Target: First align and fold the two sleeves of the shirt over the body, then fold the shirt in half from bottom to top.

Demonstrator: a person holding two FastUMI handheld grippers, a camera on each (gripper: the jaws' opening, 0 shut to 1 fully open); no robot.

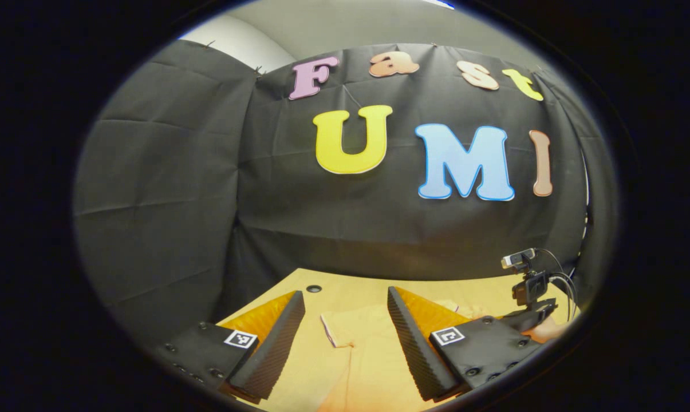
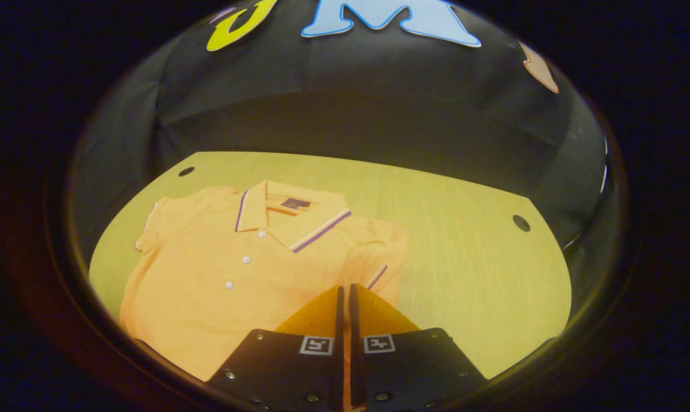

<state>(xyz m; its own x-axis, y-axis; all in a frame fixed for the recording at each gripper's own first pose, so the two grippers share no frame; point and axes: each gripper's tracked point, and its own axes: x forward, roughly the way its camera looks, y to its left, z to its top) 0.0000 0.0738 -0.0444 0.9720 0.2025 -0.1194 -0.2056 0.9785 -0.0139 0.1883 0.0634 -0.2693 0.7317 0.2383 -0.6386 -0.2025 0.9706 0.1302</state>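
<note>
While the left tongs are held level and aimed at the black cloth wall, their fingers stand wide apart with nothing between them, raised above the pale wooden worktop. Between the fingers, in the left gripper view, a sleeve edge of the orange shirt lies flat on the worktop. To the right in that view, the right tongs show farther off, with cables trailing from them and a bit of the hand holding them near the rim.

In the right gripper view, the right tongs tilt downward over the worktop, their fingers drawn together with only a thin slit left between them; whether cloth is pinched there I cannot tell. Their tips sit at the shirt's sleeve, which is folded in over the body. The shirt lies face up, buttoned, collar toward the wall, with the other sleeve spread outward.
</note>
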